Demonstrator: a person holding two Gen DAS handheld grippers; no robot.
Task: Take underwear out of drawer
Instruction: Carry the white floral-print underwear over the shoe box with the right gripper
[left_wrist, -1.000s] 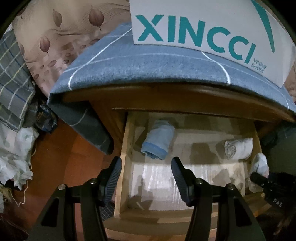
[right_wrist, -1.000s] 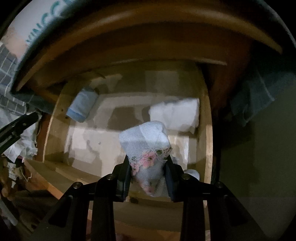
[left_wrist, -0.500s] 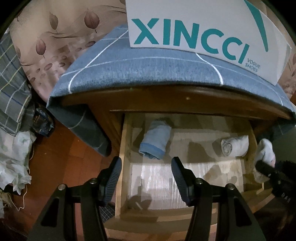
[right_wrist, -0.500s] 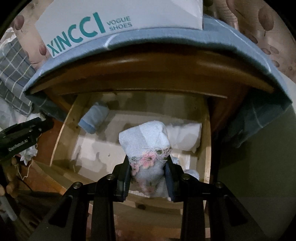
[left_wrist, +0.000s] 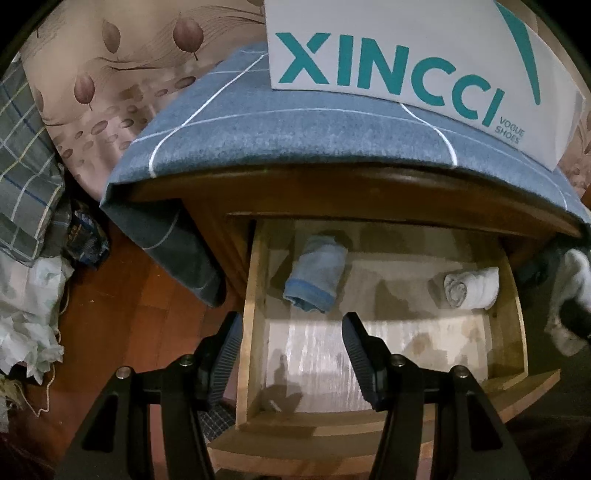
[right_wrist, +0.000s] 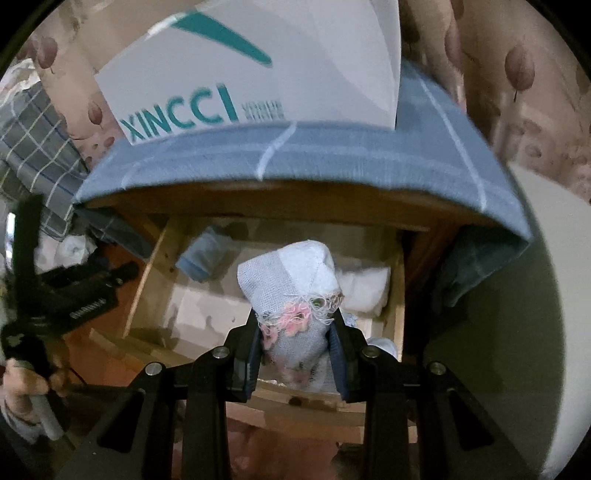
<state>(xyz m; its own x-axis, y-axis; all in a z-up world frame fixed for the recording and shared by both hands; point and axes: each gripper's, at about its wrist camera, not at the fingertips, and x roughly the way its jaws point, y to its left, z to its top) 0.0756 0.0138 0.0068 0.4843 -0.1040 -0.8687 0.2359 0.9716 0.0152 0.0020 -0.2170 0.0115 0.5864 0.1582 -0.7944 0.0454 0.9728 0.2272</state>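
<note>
The pale lace-trimmed underwear (right_wrist: 291, 291) is pinched in the right hand-held gripper (right_wrist: 295, 350) above the open drawer (right_wrist: 397, 295); its lower end is blurred and hidden. At 10 o'clock lies a blue roll (left_wrist: 316, 275), at 2 o'clock a white roll (left_wrist: 471, 288). The left hand-held gripper (left_wrist: 291, 354) hangs empty, jaws apart.

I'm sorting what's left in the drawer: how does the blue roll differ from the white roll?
The blue roll is pale blue with a darker blue band at its near end; the white roll is plain white. The blue roll lies toward the drawer's left side, its length running front to back; the white roll lies against the right wall, lying crosswise with its spiral end facing left. Both are rolled cloth resting on the drawer floor, untouched by either gripper.
</note>
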